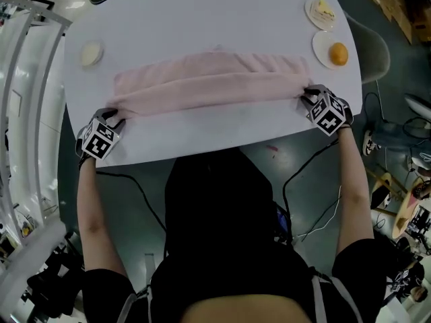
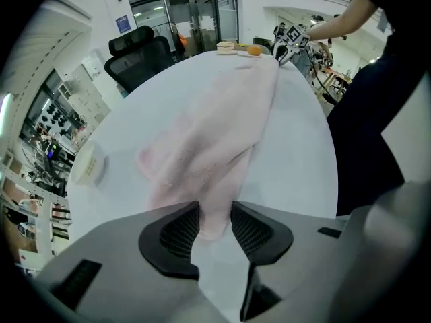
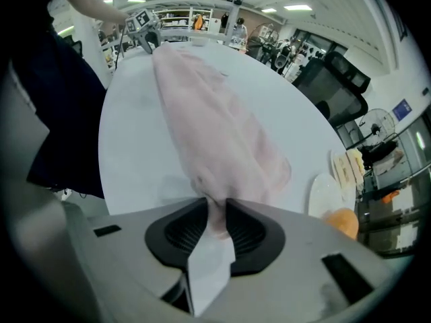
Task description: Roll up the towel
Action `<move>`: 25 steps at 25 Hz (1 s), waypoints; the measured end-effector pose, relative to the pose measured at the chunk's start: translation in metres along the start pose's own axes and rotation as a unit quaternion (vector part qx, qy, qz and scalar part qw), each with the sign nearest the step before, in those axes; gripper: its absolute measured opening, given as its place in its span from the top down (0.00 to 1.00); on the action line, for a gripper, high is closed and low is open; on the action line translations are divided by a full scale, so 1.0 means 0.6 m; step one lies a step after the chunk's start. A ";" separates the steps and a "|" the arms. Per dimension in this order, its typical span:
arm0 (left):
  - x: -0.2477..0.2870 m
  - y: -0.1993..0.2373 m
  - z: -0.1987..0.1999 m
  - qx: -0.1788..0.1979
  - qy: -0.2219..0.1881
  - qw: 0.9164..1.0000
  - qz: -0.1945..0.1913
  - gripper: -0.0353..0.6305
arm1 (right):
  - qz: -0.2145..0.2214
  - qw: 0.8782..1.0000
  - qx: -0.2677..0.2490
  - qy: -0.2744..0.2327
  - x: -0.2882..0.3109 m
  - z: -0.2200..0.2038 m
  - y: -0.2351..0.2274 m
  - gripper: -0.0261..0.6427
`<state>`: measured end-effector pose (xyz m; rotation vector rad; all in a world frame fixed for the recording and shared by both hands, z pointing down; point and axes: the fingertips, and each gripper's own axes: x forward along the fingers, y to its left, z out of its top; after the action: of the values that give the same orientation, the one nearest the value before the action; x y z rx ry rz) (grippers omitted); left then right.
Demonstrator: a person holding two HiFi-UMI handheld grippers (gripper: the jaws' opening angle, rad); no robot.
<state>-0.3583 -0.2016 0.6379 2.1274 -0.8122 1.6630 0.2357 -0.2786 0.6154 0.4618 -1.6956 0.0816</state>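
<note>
A pale pink towel (image 1: 209, 86) lies folded lengthwise across the white table (image 1: 202, 19), stretched from left to right. My left gripper (image 1: 108, 121) is shut on the towel's left end (image 2: 214, 210), which is pinched between its dark pads. At the other side, my right gripper (image 1: 311, 98) is shut on the right end (image 3: 217, 214). Each gripper view looks along the towel (image 2: 215, 126) (image 3: 215, 126) toward the opposite gripper at the far end.
A plate with an orange (image 1: 338, 54) and a plate of yellow food (image 1: 322, 11) sit at the table's far right. A small cream dish (image 1: 91, 54) is at the left. The table's near edge (image 1: 222, 150) runs just below both grippers.
</note>
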 end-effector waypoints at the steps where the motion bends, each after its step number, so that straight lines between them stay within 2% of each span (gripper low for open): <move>1: 0.001 0.000 0.000 -0.002 -0.002 1.000 -0.001 0.72 | -0.001 1.000 0.002 -0.002 0.000 -0.001 -0.001 0.83; 3: 0.000 -0.001 -0.004 0.009 0.004 1.000 0.003 0.74 | -0.009 1.000 -0.003 -0.002 -0.004 -0.001 -0.002 0.87; 4: -0.001 -0.001 -0.007 0.022 0.010 1.000 0.010 0.81 | -0.015 1.000 -0.010 0.000 -0.007 -0.001 -0.001 0.90; 6: -0.005 -0.002 -0.016 0.039 0.018 0.999 0.017 0.86 | -0.026 0.999 -0.025 0.003 -0.015 0.000 0.000 0.92; 9: -0.014 0.001 -0.021 0.036 0.013 0.999 0.025 0.90 | -0.041 0.999 -0.035 -0.002 -0.029 -0.001 -0.002 0.92; 17: -0.049 0.006 -0.021 0.048 -0.003 0.998 0.042 0.91 | -0.072 0.996 -0.047 -0.020 -0.071 0.001 -0.001 0.92; 25: -0.063 -0.063 -0.065 0.038 -0.003 0.999 0.027 0.91 | -0.064 0.997 -0.033 -0.019 -0.089 -0.030 0.067 0.92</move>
<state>-0.3714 -0.1404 0.6156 2.1809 -0.8261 1.7416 0.2443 -0.2225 0.5756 0.5230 -1.6955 -0.0770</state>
